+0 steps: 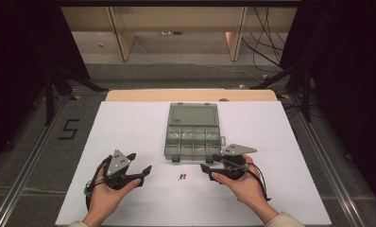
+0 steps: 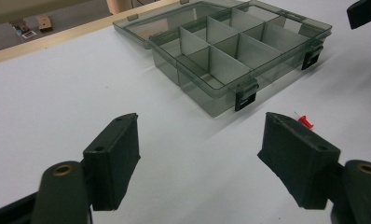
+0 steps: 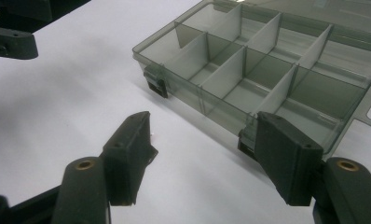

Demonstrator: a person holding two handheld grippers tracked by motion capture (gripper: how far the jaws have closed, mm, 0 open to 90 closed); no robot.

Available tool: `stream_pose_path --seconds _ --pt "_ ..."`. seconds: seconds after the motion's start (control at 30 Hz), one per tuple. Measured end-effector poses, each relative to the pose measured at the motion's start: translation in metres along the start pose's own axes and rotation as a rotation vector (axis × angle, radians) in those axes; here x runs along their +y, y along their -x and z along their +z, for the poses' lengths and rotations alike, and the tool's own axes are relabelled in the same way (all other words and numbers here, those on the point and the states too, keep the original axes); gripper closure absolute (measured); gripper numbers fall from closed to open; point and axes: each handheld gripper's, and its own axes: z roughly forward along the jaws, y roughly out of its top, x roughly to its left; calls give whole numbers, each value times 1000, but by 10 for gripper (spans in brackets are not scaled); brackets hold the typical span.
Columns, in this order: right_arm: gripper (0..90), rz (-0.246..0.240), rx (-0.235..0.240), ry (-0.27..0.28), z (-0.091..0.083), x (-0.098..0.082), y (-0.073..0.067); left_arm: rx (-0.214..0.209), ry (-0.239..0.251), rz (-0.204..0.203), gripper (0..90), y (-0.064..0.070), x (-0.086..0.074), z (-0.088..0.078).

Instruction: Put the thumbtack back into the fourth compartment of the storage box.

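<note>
Even overhead light leaves the white worktop bright, the room around it dark. Soft shadows lie beside the box. All pictures are slightly soft; no glare.

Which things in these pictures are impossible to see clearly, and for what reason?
- Small coloured pieces on the white board, high view: too small to tell what they are.
- Red piece, left gripper view: partly hidden behind that gripper's jaw.
- Compartment box, right gripper view: its lid is cut off by the top and right edges, and a jaw covers one front latch.
- Right gripper, high view: the person's hand covers its body.
</note>
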Motion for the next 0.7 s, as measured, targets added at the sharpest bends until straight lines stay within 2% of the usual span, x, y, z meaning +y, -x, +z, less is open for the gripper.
stream_pose_path --seconds 0.2,0.37,0.43,0.57,0.6,0.67,0.7 --pt "385 1 4 -5 3 -1 -3 -2 1 20 274 -1 3 3" --pt "394 4 20 -19 13 1 -8 -8 -2 -11 276 -1 1 4" --pt "397 -7 18 -42 16 1 -11 -12 1 4 277 -1 0 3" --pt "419 -38 20 -57 25 4 -20 -8 -1 -16 280 -2 -1 2" --pt "426 -37 20 -75 25 5 -21 -7 -2 -12 280 -3 -1 2" --pt "454 -43 26 -78 31 5 -24 -7 -2 0 281 -3 -1 2" --pt "472 -61 23 -85 34 5 -24 -4 -4 -14 282 -2 -1 3"
